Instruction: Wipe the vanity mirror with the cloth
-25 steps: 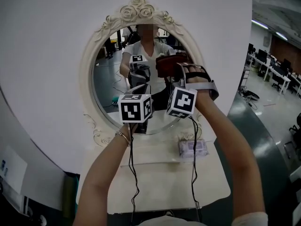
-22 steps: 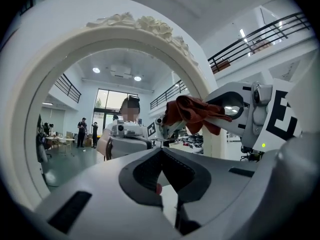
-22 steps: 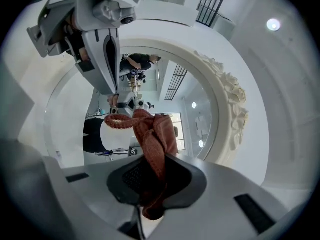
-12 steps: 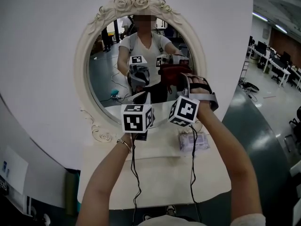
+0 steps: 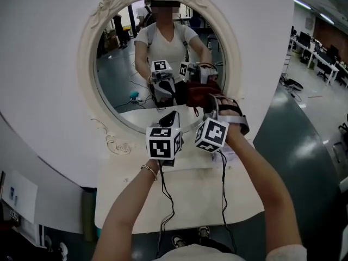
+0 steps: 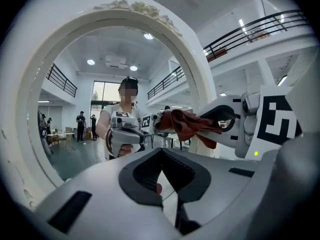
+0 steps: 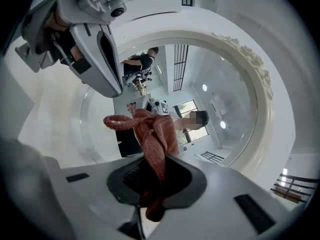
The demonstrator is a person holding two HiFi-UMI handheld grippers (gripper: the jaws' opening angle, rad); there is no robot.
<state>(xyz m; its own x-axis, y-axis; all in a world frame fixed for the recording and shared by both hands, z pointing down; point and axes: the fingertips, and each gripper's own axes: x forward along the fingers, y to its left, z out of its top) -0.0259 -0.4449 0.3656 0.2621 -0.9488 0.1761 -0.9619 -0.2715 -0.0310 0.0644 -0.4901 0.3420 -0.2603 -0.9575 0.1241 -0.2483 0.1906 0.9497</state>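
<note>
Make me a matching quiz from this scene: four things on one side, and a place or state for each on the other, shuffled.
Things:
1. cloth
2. left gripper
3. frame
4. table

Places or states:
A. white, below the mirror
B. shut, holding nothing
C. cream, carved roses on top
D. pinched in the right gripper

Pairs: 1-D, 2-B, 3-C, 4-A

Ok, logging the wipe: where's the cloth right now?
The cloth is pinched in the right gripper, by the lower right of the vanity mirror in the head view, just right of the left gripper.
</note>
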